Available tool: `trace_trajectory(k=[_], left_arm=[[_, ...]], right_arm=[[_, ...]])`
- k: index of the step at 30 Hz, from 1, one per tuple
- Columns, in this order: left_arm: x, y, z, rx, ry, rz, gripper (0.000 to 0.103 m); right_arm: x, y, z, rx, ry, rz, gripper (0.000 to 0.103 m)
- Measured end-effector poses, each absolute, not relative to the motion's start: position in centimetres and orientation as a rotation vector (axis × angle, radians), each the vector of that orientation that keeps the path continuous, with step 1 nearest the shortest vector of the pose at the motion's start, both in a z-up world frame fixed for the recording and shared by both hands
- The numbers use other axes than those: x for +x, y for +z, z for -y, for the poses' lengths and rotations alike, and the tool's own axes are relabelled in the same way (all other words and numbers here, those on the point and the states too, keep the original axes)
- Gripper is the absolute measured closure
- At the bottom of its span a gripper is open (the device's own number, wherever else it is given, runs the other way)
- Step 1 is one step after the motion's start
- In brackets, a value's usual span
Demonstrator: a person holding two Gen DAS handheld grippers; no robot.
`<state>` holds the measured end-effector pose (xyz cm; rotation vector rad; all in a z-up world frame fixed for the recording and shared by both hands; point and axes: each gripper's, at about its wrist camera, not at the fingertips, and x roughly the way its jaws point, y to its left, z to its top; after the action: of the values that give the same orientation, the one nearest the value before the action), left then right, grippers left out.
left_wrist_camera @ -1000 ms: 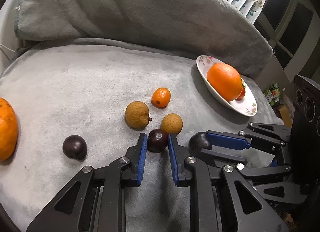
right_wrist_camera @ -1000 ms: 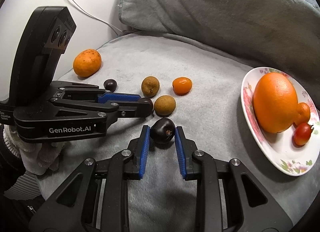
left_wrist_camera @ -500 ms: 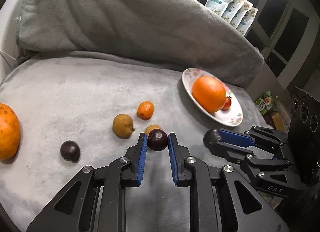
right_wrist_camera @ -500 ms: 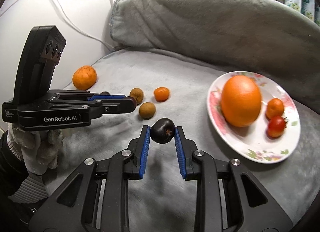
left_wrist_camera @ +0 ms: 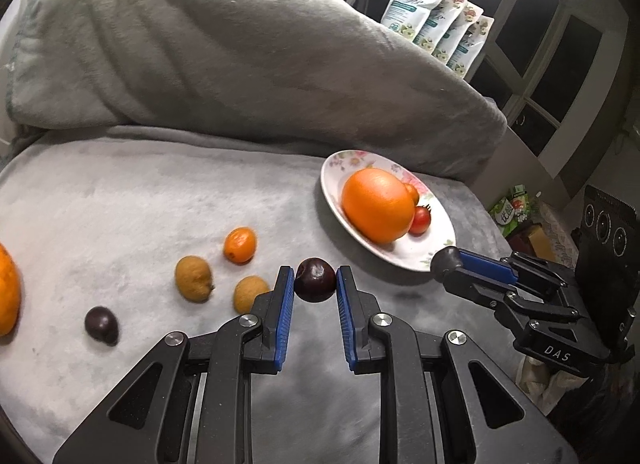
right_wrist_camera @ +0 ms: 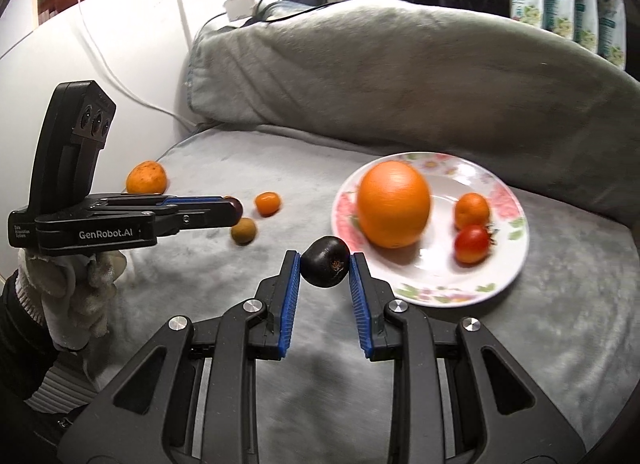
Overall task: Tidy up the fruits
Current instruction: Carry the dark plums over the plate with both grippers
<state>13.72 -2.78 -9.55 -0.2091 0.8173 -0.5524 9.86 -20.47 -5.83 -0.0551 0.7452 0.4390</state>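
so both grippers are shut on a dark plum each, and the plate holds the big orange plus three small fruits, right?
Not three. The right wrist view shows the plate holding the big orange plus two small fruits: a small orange fruit and a red one. Both grippers do grip dark plums.

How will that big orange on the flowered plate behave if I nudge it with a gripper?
The big orange is round and smooth, so it would probably roll. It fills much of the shallow plate, so it may bump the small red fruit beside it. It looks firm, unlikely to squash.
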Motion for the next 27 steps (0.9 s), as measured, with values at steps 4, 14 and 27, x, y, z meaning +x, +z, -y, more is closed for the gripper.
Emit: trace_trajectory(k=[4, 14, 27], left_arm=[[14.0, -9.1, 3.6, -0.208, -0.566, -0.809, 0.083], [16.0, -7.3, 6.8, -0.181, -0.602, -0.782, 0.083], [18.6, -5.7, 12.4, -0.097, -0.64, -0.768, 0.083]], right_arm=[[9.9, -5.5, 22.0, -0.046, 0.407, -0.74, 0.076], [10.6, -5.7, 25.2, -0.017, 0.344, -0.739, 0.076], [11.4, -6.8, 26.2, 0.007, 0.335, -0.75, 0.076]])
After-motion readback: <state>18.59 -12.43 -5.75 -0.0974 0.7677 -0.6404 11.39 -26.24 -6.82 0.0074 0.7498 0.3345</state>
